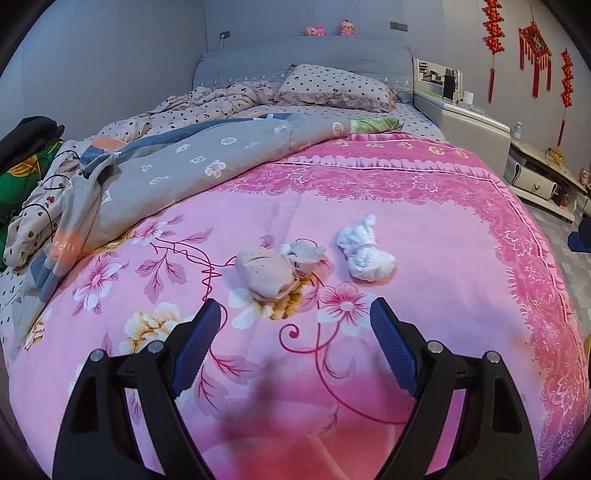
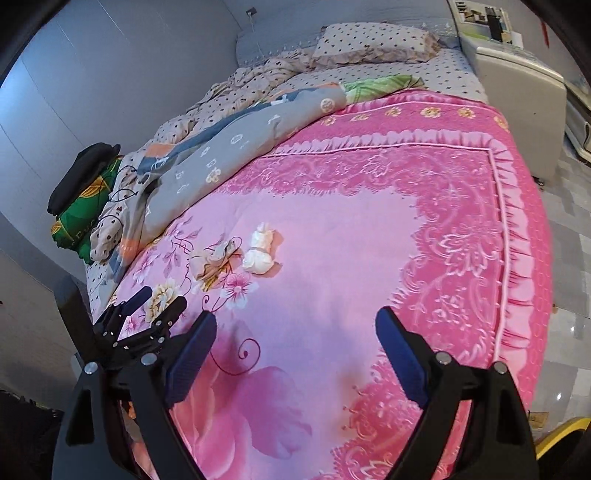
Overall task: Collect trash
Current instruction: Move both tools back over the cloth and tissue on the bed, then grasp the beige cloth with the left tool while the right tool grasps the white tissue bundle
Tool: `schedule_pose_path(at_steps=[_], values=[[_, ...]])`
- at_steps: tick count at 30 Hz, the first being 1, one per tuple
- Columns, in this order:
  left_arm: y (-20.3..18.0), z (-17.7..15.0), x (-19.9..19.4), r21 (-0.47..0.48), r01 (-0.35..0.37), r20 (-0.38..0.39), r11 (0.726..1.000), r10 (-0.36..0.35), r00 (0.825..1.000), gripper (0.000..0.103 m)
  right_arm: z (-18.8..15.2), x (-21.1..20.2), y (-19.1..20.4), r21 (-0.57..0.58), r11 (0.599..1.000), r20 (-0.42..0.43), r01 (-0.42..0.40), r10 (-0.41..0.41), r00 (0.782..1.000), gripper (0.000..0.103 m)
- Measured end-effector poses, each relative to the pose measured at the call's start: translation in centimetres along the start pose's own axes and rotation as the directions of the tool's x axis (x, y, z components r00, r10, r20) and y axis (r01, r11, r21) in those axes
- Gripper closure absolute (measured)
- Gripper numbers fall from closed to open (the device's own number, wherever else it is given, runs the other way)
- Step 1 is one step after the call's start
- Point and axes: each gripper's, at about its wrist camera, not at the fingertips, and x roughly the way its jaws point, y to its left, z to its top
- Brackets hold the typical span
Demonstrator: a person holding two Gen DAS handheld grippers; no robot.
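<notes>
Both tongs point(image 1: 295, 317) point(image 2: 295, 328) gape empty above pink blanket point(image 1: 424, 229); crumpled wads point(image 1: 364, 254) ahead, unobstructed.

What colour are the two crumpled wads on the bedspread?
One wad is white, the other wad beige; clearest in the left wrist view.

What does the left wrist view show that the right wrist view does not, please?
Only the left wrist view shows two pink plush toys on the grey headboard and red hanging wall ornaments.

Only the right wrist view shows the left tool from outside, open over the blanket's edge, and a yellow object at the lower right.

Both show the pink floral blanket, a crumpled beige wad beside a crumpled white wad on it, and the polka-dot pillow.
</notes>
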Motion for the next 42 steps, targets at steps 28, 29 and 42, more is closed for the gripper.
schedule_pose_path(at_steps=[28, 29, 42], values=[[1.9, 2.2, 11.2, 0.025, 0.095, -0.126, 0.995, -0.092, 0.988, 0.033, 7.1, 19.9, 3.5, 0.019, 1.0, -0.278, 0.018, -0.012, 0.96, 0.039], [2.0, 2.2, 11.3, 0.021, 0.097, -0.128, 0.995, -0.094, 0.987, 0.034, 7.1, 20.2, 3.6, 0.017, 1.0, -0.284, 0.019, -0.014, 0.959, 0.04], [2.4, 1.9, 12.0, -0.002, 0.092, -0.113, 0.996, -0.092, 0.989, 0.062, 7.2, 22.6, 4.9, -0.025, 0.999, -0.281, 0.022, -0.028, 0.959, 0.076]])
